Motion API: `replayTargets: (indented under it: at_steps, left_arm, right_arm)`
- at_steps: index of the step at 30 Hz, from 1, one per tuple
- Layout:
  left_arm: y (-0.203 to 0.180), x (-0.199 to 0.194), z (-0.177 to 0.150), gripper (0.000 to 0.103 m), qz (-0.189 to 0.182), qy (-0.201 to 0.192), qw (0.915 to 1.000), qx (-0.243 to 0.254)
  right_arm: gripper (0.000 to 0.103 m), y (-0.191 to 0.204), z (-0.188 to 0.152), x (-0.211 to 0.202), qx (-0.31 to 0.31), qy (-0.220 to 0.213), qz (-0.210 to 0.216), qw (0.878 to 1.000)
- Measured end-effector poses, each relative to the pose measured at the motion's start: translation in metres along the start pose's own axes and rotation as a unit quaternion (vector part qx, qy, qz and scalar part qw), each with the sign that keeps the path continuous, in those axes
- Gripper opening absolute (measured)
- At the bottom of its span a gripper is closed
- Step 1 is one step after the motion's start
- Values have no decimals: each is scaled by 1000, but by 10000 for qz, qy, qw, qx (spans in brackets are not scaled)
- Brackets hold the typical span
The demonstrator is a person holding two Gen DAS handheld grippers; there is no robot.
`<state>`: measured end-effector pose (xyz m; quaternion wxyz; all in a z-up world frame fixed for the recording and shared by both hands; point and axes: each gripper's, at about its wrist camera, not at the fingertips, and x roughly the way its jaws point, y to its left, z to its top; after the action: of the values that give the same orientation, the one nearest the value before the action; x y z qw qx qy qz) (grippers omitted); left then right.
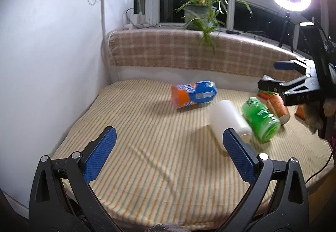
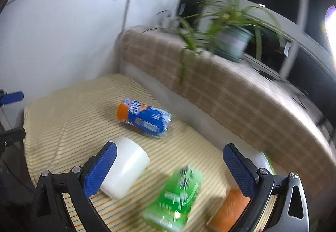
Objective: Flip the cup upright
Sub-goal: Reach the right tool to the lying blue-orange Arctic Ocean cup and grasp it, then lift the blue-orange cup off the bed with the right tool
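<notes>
I've got both grippers wide open and empty, right gripper [image 2: 168,167] above the cluster to pick, white cup [image 2: 124,167] on its side beside the green cup [image 2: 174,196] on the striped mat [image 2: 69,110].

White plastic cup [image 1: 227,118] [image 2: 126,165] on side, on striped cloth.

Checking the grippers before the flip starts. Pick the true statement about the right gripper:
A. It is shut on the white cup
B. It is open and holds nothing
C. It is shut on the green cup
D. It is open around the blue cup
B: the right gripper has its jaws spread wide, with the white cup and the green cup lying free on the striped cloth beneath it.
</notes>
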<state>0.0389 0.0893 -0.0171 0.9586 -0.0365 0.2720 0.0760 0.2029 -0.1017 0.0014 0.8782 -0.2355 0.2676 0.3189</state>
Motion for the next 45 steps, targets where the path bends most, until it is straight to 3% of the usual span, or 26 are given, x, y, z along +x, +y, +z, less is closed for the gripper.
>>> replayTargets:
  at_steps: [5, 10, 17, 26, 34, 45]
  left_arm:
    - [16, 4, 4, 103, 125, 50, 9999, -59]
    - [29, 3, 4, 103, 207, 101, 9996, -150]
    - [50, -2, 0, 103, 378, 231, 9985, -321]
    - [89, -3, -6, 103, 734, 304, 9944, -704]
    - [113, -3, -12, 103, 991, 422, 9897, -938]
    - [115, 0, -13, 103, 1026, 491, 9888, -967]
  right_arm:
    - [97, 8, 22, 38, -542, 322, 489, 9968]
    - [90, 13, 39, 74, -987, 711, 683, 9902]
    - [84, 32, 54, 119, -1870, 1253, 942, 9698]
    - [80, 49, 64, 178, -2505, 1918, 1111, 9424]
    - [80, 52, 66, 212, -2724, 2224, 1137, 9292]
    - [84, 60, 64, 232, -3035, 2255, 963, 9207]
